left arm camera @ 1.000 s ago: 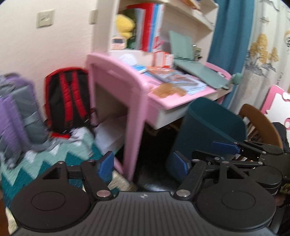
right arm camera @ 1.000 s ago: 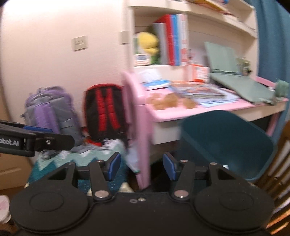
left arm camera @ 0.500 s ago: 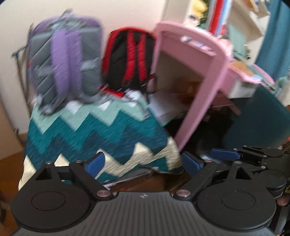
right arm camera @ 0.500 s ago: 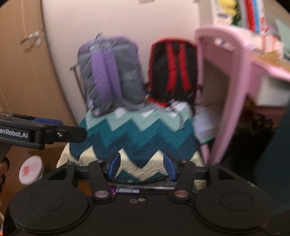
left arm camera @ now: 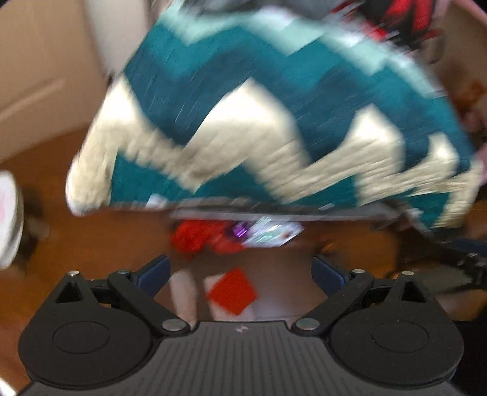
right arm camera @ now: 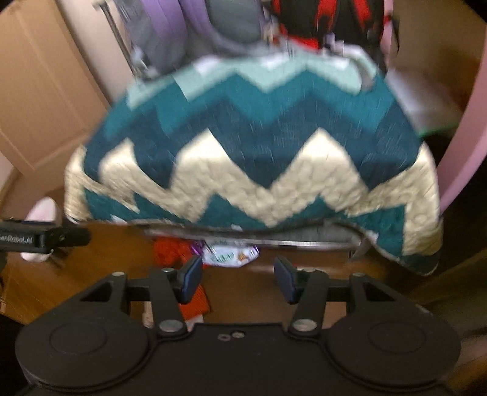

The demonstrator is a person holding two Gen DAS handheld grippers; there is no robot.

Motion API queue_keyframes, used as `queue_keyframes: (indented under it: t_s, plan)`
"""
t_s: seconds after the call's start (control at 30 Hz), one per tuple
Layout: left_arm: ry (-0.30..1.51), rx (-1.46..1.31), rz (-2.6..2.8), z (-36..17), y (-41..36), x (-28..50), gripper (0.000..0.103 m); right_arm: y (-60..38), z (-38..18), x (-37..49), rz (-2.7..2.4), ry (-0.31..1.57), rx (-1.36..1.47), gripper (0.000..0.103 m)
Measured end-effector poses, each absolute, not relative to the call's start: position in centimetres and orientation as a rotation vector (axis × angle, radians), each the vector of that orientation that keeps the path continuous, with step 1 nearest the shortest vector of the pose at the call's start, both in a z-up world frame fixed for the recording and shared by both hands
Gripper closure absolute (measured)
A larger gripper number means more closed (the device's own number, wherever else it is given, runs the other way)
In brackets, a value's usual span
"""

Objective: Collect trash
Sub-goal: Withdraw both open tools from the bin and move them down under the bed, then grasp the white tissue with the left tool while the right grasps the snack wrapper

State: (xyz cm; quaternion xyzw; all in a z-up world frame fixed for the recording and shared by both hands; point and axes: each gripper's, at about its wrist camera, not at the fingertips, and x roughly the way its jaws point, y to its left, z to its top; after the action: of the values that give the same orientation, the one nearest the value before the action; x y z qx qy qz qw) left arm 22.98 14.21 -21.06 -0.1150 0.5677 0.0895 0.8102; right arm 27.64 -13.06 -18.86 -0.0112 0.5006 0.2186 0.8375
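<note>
Trash lies on the wooden floor under the edge of a zigzag quilt. In the left wrist view I see a crumpled red wrapper (left arm camera: 197, 236), a shiny silver and purple snack packet (left arm camera: 268, 233) and a red and white piece (left arm camera: 232, 294) nearer me. My left gripper (left arm camera: 240, 272) is open and empty above them. In the right wrist view the red wrapper (right arm camera: 167, 249) and the snack packet (right arm camera: 229, 254) lie just past my right gripper (right arm camera: 237, 277), which is open and empty. The left gripper's side (right arm camera: 39, 237) shows at the left.
A teal and cream zigzag quilt (right arm camera: 243, 146) hangs over a low frame. Purple-grey (right arm camera: 188, 30) and black-red (right arm camera: 328, 18) backpacks stand behind it. A pink desk leg (right arm camera: 465, 137) is at the right. A white round object (left arm camera: 7, 219) sits at far left.
Both grippers have swung down and left from the desk toward the floor under the quilt. The trash has come into view. Both stay open.
</note>
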Motion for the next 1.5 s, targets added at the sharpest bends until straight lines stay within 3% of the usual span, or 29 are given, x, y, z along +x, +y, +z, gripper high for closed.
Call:
queue_keyframes:
  t_s: [0.43, 0.83, 1.07, 1.23, 1.37, 1.43, 1.5]
  plan:
    - [1.612, -0.409, 0.358, -42.5, 21.0, 24.9, 0.003, -11.3, -38.6, 35.9, 0.336, 1.304, -0.021, 0.051]
    - [1.734, -0.453, 0.468, -54.0, 24.3, 24.2, 0.006, -9.8, -49.0, 40.3, 0.309, 1.379, -0.032, 0.051]
    - [1.768, -0.477, 0.453, -56.5, 24.2, 23.7, 0.036, -9.0, -51.5, 41.1, 0.307, 1.396, -0.051, 0.051]
    - [1.74, -0.529, 0.45, -56.7, 24.4, 23.1, 0.044, -8.5, -52.7, 41.8, 0.284, 1.407, -0.054, 0.052]
    - [1.727, -0.559, 0.455, -56.1, 24.9, 23.3, 0.085, -8.3, -53.3, 41.9, 0.271, 1.426, -0.055, 0.055]
    - [1.731, -0.587, 0.453, -55.8, 25.0, 23.2, 0.091, -8.1, -53.3, 41.7, 0.274, 1.429, -0.065, 0.07]
    - [1.735, -0.575, 0.46, -55.4, 24.7, 23.4, 0.094, -7.8, -53.2, 41.5, 0.275, 1.45, -0.077, 0.076]
